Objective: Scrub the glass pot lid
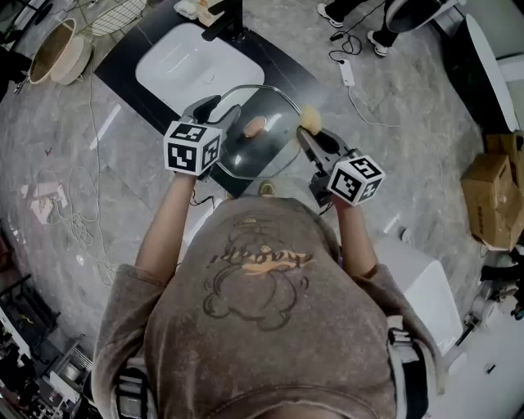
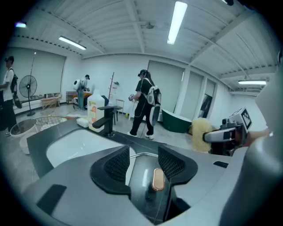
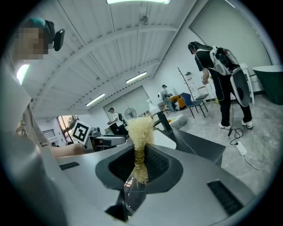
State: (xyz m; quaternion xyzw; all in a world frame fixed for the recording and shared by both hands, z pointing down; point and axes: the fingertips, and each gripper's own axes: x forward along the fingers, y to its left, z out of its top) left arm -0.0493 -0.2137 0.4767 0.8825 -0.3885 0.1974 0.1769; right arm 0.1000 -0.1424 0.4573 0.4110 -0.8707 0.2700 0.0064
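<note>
Head view: the glass pot lid [image 1: 264,152] sits at frame centre over the dark tabletop's [image 1: 115,75] near edge. My left hand-held gripper [image 1: 217,111] is at its left rim and my right hand-held gripper [image 1: 304,136] at its right.

Left gripper view: jaws apart, with the lid between them, unpinched.

Right gripper view: jaws clamped on a straw-coloured fibre scrubber [image 3: 140,132].

I judge scrubbing is about to begin; next I'd steady the lid and press the scrubber onto the glass.

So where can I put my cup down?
The black countertop right of the white sink basin is bare, and so is the basin. It is crowded at the front, where the round glass pot lid sits between the left hand-held gripper and right hand-held gripper, and by the black tap.
</note>
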